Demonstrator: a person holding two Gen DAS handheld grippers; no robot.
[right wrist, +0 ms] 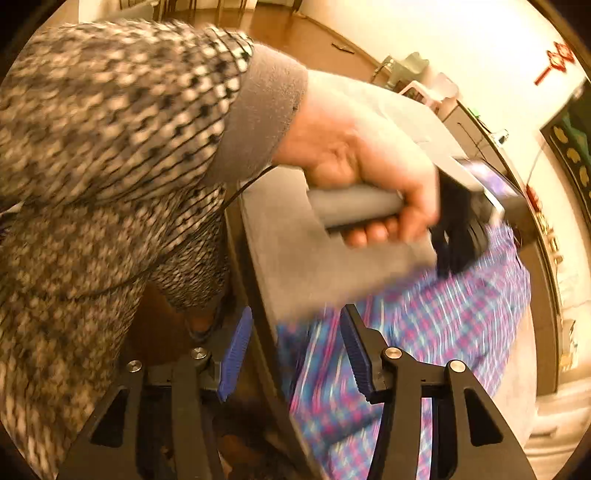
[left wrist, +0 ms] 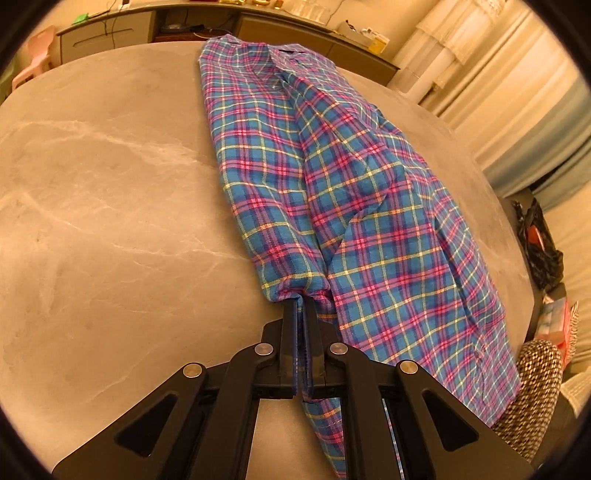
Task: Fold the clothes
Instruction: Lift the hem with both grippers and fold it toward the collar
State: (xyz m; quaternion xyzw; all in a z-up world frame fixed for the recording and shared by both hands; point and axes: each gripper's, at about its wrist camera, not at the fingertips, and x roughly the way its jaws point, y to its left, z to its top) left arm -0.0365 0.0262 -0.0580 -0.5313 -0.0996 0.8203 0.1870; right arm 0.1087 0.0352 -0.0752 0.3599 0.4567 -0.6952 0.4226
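Observation:
A blue, pink and yellow plaid shirt (left wrist: 332, 184) lies lengthwise on the grey marble table (left wrist: 110, 184), collar at the far end, both sides folded in. My left gripper (left wrist: 301, 306) is shut on the shirt's near hem, and cloth runs back between its fingers. In the blurred right wrist view, my right gripper (right wrist: 295, 332) stands open with its blue pads (right wrist: 354, 350) apart, over the table edge (right wrist: 258, 295) and the shirt (right wrist: 443, 314). No pad presses on the cloth. A hand (right wrist: 369, 177) holds the left gripper's grey handle above the shirt.
A long low cabinet (left wrist: 147, 26) runs behind the table, with a pink chair (left wrist: 37, 55) at its left. Curtains (left wrist: 517, 92) hang at the right, above a black bag (left wrist: 535, 236) with odds and ends. The person's tweed sleeve (right wrist: 110, 147) fills the left of the right wrist view.

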